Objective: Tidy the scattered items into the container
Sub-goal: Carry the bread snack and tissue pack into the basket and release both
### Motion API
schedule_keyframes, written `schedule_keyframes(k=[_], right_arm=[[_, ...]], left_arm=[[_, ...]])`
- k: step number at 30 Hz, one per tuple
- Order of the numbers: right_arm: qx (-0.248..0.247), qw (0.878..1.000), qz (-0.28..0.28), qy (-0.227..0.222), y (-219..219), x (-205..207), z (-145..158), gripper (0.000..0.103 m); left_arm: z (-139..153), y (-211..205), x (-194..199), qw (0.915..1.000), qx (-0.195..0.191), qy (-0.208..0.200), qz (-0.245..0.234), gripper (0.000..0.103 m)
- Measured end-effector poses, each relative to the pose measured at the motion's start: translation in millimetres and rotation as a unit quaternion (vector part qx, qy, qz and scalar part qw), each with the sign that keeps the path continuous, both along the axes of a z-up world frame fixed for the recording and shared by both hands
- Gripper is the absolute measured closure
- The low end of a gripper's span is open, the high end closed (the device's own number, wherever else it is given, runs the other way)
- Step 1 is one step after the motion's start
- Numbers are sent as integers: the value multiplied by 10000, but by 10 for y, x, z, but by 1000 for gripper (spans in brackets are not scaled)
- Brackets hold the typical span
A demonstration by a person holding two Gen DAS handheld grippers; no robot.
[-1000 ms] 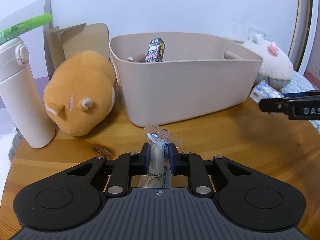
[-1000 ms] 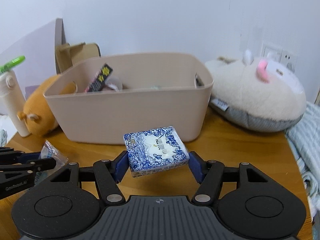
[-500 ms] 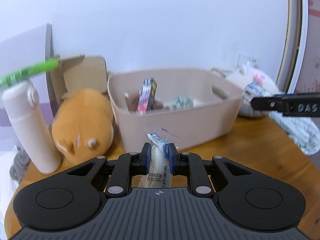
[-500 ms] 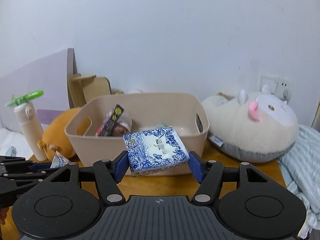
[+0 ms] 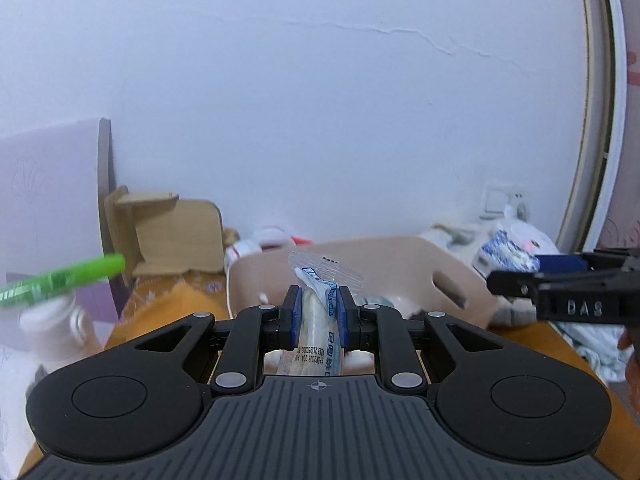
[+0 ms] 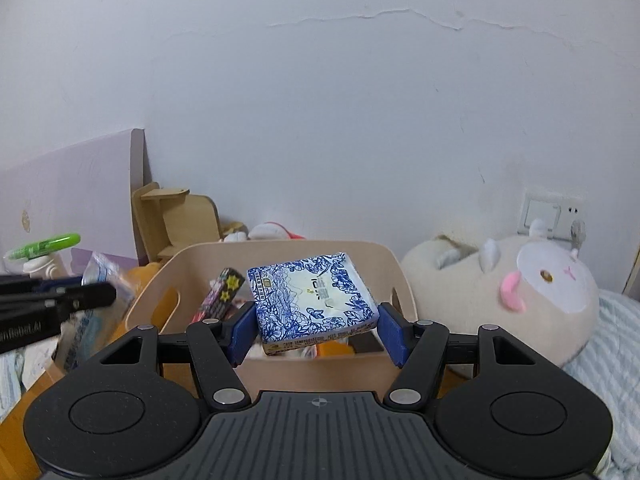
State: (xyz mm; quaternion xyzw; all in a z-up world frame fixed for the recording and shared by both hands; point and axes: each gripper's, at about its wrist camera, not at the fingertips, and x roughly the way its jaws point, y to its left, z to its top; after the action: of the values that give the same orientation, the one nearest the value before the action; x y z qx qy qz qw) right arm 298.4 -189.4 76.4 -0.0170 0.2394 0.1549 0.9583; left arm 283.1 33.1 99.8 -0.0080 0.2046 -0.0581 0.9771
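The right tool [image 5: 516, 266], at three o'clock in the left wrist view, carries the raised letters "DAS". The left tool [image 6: 86, 292], at nine o'clock in the right wrist view, reads "enRobot.AI", partly cut off. Print on the held wrapper [image 5: 318, 340] and tissue pack [image 6: 312, 300] is too small to read.

cream plush [image 6: 520, 292], white bottle [image 5: 56, 328], wooden stand [image 6: 176, 220]

— What's the wooden table [image 6: 16, 412] carrying from where I sit?

— 1 beige bin [image 6: 320, 372]. Left of it I see an orange plush [image 5: 176, 308] and white bottle [image 5: 56, 332]; right, a cream plush [image 6: 520, 296].
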Motion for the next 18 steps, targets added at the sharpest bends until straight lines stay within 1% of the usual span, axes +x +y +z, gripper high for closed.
schedule_keyframes(k=[5,9,12,18], right_arm=[[-104,9999,-2,-61,80,177,49,41],[-215,9998,-22,-33,150,376,33,41],[-251,9996,-41,112,190,559,-52,41],[-291,9986,-77,424,263,878,-344,41]], left_arm=[[77,-26,307,9999,76,-13,94,86],[38,-79,550,9996,179,23,200,86],[-52,-113,755,9993,208,166,253,86],[-290,-136,1096,9981,262,427,364,86]])
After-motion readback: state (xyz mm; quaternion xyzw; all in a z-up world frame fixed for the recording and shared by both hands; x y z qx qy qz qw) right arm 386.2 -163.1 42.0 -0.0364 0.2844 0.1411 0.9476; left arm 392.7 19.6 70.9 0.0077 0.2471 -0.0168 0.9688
